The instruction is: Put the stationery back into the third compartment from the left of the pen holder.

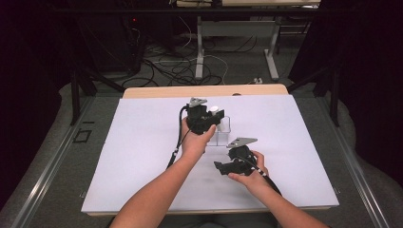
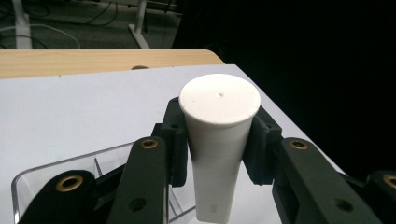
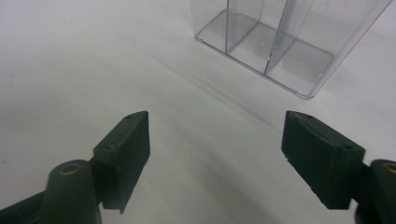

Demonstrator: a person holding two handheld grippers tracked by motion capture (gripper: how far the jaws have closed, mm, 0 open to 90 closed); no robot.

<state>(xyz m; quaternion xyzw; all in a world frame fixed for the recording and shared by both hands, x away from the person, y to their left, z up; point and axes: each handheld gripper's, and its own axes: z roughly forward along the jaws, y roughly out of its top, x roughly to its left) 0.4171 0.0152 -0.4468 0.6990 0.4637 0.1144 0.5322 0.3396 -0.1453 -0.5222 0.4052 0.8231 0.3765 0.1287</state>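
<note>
Closest to me, the person's forearms come in over the near edge of the table (image 1: 142, 142), which is covered with a white sheet. The right tool (image 1: 219, 167) sits low over the sheet on the near side of the clear box (image 1: 223, 128), apart from it. Its jaws stand wide with nothing between them, and in the right gripper view the bare white sheet shows through the gap between the two black pads (image 3: 126, 149). The clear box (image 3: 275, 42) lies just beyond them, its thin walls splitting it into narrow compartments.

The left tool (image 1: 215, 117) hovers over the far left part of the box, clamped on a white tube (image 1: 215, 109). In the left gripper view the white tube (image 2: 219, 140) stands upright, cap end up, squeezed between the two pads, with the rim of the clear box (image 2: 28, 177) below and left of it. There is a small embossed mark low on the tube, too small and faint to read. I cannot tell whether the tube's lower end touches the box.
</note>
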